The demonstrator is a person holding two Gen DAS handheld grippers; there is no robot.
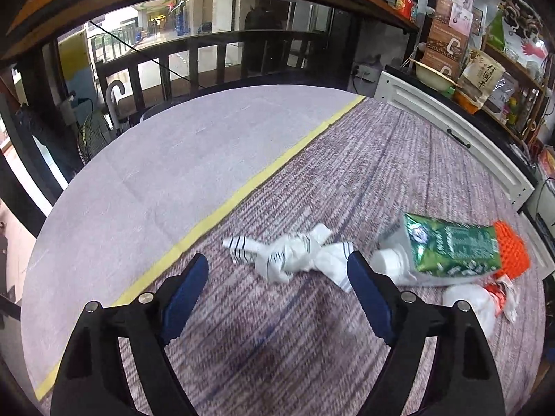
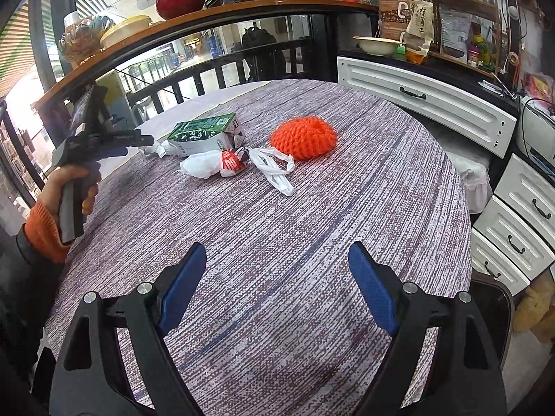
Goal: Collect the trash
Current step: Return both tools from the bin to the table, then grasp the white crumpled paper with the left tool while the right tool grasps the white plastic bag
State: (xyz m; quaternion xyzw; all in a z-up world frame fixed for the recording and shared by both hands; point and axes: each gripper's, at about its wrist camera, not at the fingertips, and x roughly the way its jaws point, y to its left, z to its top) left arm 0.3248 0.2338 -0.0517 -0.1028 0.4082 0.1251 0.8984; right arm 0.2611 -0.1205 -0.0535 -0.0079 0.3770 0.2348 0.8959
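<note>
Left wrist view: my left hand-held gripper (image 1: 277, 270) stood with its blue pads wide apart and nothing between them, low over the bench (image 1: 312, 173). Just ahead, at 12 o'clock, lay a knotted white striped wrapper (image 1: 288, 254), its right end close to the right pad; I could not tell whether they touched. At 2 o'clock lay a green carton (image 1: 454, 248) on its side, with an orange foam net (image 1: 513, 249) behind it and a crumpled white-and-red bag (image 1: 478, 300) in front. A yellow tape line (image 1: 242, 190) ran diagonally across the cloth at 11 o'clock.

Right wrist view: my right hand-held gripper (image 2: 277, 277) was likewise spread and empty, well apart from the trash. At 12 o'clock sat the orange foam net (image 2: 304, 137); at 11 o'clock, the green carton (image 2: 204, 135) and the white-and-red bag (image 2: 215, 163), with a loose white plastic bag (image 2: 275, 170) trailing beside it. The left hand-held gripper (image 2: 138, 145), held in my left hand (image 2: 74, 187), stood at 10 o'clock, near the carton. White drawers (image 2: 426, 100) bordered the bench at 2 o'clock.
</note>
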